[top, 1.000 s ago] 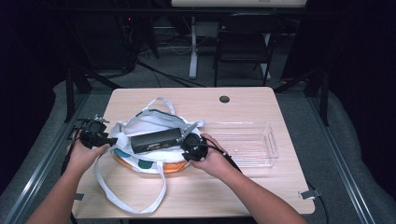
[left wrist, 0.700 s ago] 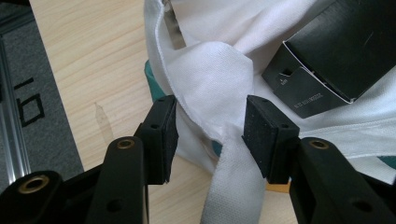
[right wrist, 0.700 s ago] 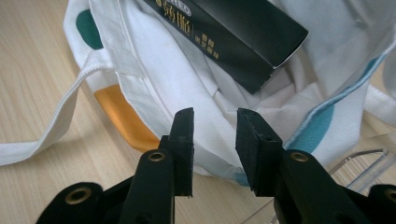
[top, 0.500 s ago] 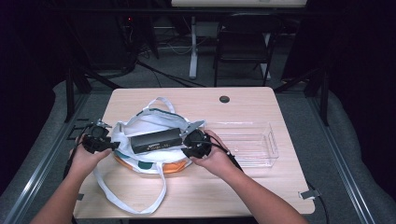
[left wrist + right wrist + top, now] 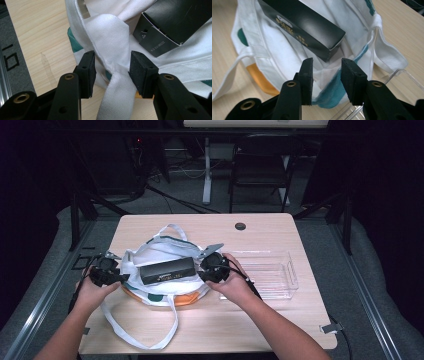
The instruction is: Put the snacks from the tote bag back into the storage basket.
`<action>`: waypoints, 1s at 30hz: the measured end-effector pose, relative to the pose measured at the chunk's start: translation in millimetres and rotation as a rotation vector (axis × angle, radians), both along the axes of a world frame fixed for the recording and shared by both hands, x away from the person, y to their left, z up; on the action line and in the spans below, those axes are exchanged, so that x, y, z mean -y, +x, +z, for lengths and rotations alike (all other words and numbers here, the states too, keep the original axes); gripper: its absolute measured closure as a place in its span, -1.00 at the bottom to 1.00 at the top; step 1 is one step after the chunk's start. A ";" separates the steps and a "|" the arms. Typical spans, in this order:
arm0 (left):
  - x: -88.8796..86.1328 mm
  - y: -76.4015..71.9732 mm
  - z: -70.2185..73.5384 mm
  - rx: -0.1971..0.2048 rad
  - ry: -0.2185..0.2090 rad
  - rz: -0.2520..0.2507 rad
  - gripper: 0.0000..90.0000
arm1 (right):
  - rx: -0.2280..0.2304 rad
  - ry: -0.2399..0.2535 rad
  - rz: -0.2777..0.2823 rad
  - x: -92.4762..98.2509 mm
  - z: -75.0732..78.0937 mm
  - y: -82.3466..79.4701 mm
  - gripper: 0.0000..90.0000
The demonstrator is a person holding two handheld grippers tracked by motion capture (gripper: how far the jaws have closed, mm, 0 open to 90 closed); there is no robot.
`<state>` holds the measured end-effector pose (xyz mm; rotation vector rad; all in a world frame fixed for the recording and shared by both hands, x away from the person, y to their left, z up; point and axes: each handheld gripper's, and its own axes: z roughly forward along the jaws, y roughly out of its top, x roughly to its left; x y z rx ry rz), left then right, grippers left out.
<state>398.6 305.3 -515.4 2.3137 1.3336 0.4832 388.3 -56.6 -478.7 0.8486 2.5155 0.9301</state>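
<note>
Opening within the last half second, the right gripper (image 5: 325,75) now stands with its jaws parted and nothing pressed between the pads; the near end of the black box (image 5: 302,23) lies just beyond them, clear of both pads. A second ago this gripper sat tight against that end of the box, so I judge the box has just been let go. It rests on top of the white tote bag (image 5: 165,257), lying across the bag's mouth rather than down inside it, with its far end pointing toward the left gripper (image 5: 112,72).

That gripper's jaws straddle the bag's white strap (image 5: 117,97) where it meets the rim; the right pad touches the fabric, the left pad stands a little apart, so it reads as a loose bracket and not a firm pinch. Its gap has narrowed slightly over the last second.

Beside the right hand (image 5: 235,282) sits a clear plastic tray (image 5: 292,272), on the wooden table (image 5: 280,227). With the box released on the cloth, the next concern is likely getting it to drop into the opening.
</note>
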 end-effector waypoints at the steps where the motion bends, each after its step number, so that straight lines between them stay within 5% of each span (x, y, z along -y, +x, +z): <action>1: 0.1 -0.1 0.1 0.003 0.009 -0.002 0.25 | -0.002 -0.007 -0.006 -0.1 -1.8 2.8 0.39; 8: 1.1 -0.8 -0.3 0.005 0.019 -0.010 0.25 | -0.037 -0.025 -0.039 2.9 -11.3 15.5 0.40; 14: 1.2 -1.8 2.9 0.014 0.022 -0.007 0.24 | -0.018 -0.063 -0.034 1.1 -13.2 13.6 0.49; 24: 1.0 -5.2 26.0 0.070 0.017 -0.021 0.17 | -0.004 -0.101 -0.043 2.4 -17.5 14.5 0.55; 30: 6.5 -4.7 37.9 0.071 0.013 -0.065 0.14 | -0.012 -0.109 -0.052 3.2 -23.0 16.1 0.54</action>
